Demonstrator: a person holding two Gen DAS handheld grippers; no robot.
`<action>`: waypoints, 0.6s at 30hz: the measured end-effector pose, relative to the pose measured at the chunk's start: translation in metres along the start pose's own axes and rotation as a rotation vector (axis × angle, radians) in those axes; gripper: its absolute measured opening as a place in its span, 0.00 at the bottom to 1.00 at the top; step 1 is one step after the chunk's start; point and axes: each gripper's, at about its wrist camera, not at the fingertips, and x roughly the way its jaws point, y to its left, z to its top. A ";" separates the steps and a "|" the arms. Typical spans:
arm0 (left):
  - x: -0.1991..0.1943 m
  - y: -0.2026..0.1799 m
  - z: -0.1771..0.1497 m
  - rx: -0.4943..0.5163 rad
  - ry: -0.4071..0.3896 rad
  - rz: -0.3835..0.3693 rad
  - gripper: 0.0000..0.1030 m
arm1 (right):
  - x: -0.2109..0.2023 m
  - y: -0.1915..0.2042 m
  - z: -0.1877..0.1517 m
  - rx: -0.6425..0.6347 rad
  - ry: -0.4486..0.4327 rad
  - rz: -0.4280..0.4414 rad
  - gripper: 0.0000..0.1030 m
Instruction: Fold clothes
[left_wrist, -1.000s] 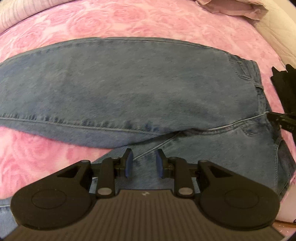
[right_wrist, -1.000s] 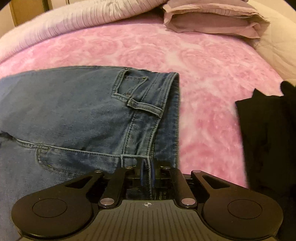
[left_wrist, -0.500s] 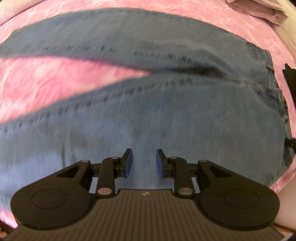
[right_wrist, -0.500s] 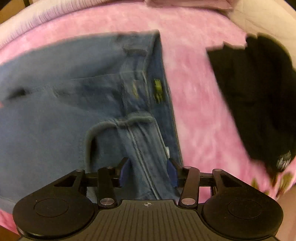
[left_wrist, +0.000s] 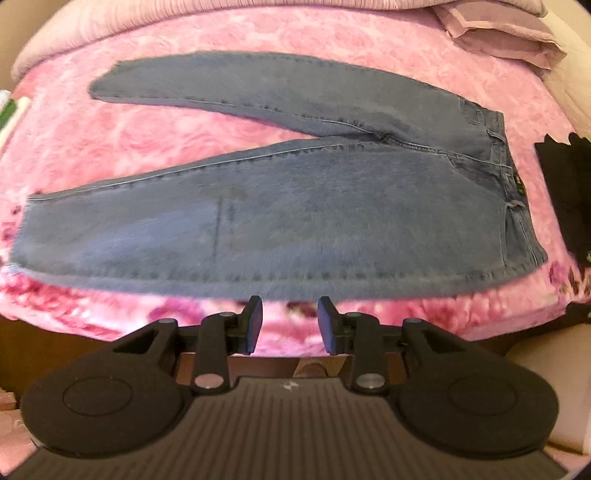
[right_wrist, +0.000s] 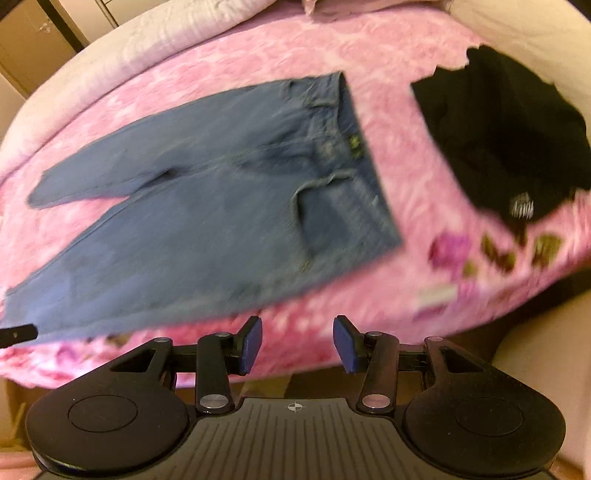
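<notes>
A pink rose-patterned blanket (left_wrist: 155, 147) covers the bed and serves as the landmark. Along its far edge runs a pale ribbed cover (right_wrist: 155, 40). At the blanket's far right corner lie folded mauve pillowcases (left_wrist: 506, 33). Beyond the far left of the blanket stands a brown wooden door (right_wrist: 40, 40). Near the blanket's front right border darker printed flowers (right_wrist: 450, 247) show, blurred. Below its front edge is the dark bed frame (left_wrist: 48, 354).

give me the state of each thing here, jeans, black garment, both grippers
jeans: spread flat on the pink blanket, legs apart in a V, not folded
black garment: bunched beside the waistband, apart from the jeans
left gripper: jaws opening, nothing between them
right gripper: open, empty
</notes>
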 end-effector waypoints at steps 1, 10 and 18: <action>-0.009 0.001 -0.005 0.000 -0.005 0.011 0.28 | -0.005 0.004 -0.005 -0.014 0.004 0.001 0.45; -0.083 0.016 -0.027 -0.032 -0.070 0.049 0.31 | -0.055 0.034 -0.018 -0.087 -0.035 0.014 0.45; -0.110 0.020 -0.021 -0.041 -0.129 0.060 0.34 | -0.078 0.050 -0.009 -0.147 -0.055 -0.006 0.45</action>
